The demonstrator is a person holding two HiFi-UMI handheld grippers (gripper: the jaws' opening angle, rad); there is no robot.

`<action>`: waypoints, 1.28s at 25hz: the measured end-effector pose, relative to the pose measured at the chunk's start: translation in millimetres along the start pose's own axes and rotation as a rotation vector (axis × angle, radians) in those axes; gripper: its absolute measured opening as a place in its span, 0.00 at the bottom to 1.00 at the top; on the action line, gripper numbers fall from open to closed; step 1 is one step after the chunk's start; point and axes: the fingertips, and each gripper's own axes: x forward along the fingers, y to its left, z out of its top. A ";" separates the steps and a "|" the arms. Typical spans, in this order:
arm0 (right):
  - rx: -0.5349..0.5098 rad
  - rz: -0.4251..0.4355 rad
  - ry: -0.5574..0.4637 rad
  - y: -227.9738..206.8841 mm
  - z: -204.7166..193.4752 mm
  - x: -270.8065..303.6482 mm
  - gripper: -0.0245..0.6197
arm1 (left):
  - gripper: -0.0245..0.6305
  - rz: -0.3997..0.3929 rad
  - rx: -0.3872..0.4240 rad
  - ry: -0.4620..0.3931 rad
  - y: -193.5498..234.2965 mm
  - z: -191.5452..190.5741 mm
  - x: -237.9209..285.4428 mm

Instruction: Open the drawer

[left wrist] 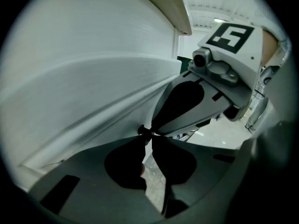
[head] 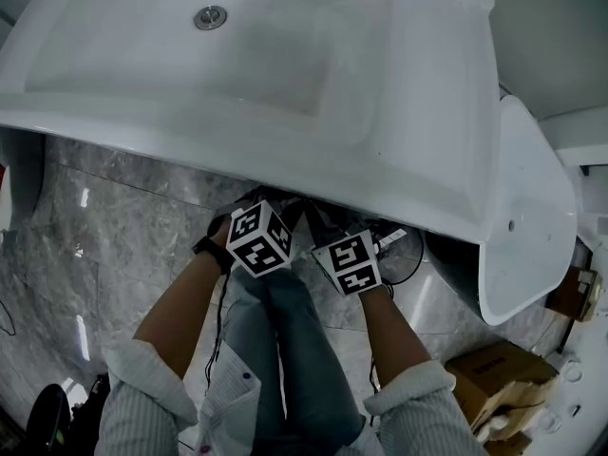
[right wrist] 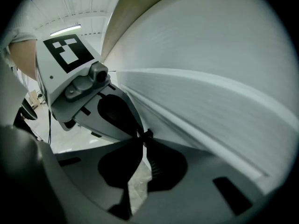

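In the head view the drawer is hidden under the white basin [head: 408, 112]. Both hands reach beneath its front rim, and only the marker cubes of the left [head: 258, 238] and right [head: 348, 264] grippers show. In the left gripper view a white drawer front [left wrist: 84, 92] fills the left side. My left gripper [left wrist: 147, 132] has its tips drawn together on that panel's edge. The right gripper's body [left wrist: 224, 78] sits close beside it. In the right gripper view the same white front [right wrist: 210, 115] fills the right side, and my right gripper [right wrist: 144, 135] pinches its edge.
The basin's drain [head: 211, 16] lies at the back left. A white fixture [head: 532, 217] stands at the right, with a cardboard box [head: 494, 373] below it. Grey marble floor [head: 104, 226] lies under the basin. The person's legs [head: 294, 350] are between the arms.
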 end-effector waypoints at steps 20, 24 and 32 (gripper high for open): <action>0.080 0.003 0.041 29.7 -15.6 -16.1 0.08 | 0.12 -0.023 -0.042 0.030 -30.9 -16.9 -14.4; 0.088 0.002 0.048 34.7 -18.4 -19.4 0.08 | 0.12 -0.028 -0.046 0.032 -36.5 -19.0 -16.7; 0.105 0.003 0.052 48.3 -23.8 -25.2 0.08 | 0.12 -0.034 -0.059 0.036 -48.3 -26.9 -23.6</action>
